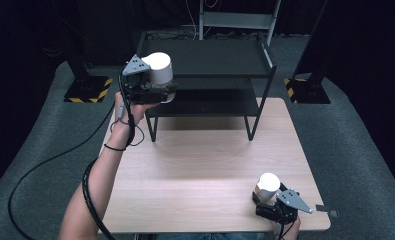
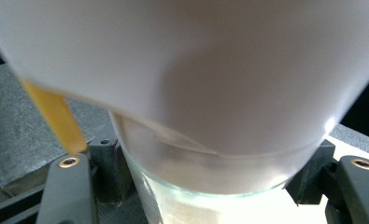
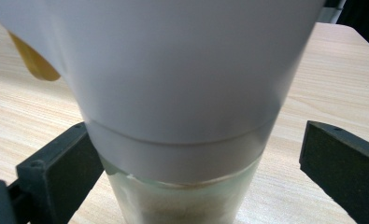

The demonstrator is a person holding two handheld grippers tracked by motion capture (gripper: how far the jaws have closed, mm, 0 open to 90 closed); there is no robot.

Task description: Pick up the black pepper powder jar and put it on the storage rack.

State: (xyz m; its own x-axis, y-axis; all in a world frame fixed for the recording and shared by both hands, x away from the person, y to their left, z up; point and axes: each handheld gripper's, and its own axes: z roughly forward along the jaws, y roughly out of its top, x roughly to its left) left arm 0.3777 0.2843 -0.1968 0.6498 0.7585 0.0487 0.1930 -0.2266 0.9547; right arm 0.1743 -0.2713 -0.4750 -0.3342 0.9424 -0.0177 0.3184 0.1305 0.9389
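A: As the left claw clamps one cup, where is that cup?
B: Raised beside the shelf's left end, upright, shelf to its right; forearm stretched forward.
A: Second cup?
B: Upright on the desk, between the right claw's jaws: left jaw touching, right jaw apart. Not gripped.

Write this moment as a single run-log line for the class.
left gripper: shut on white-lidded jar, raised beside black shelf | right gripper: jaws apart around second jar on table
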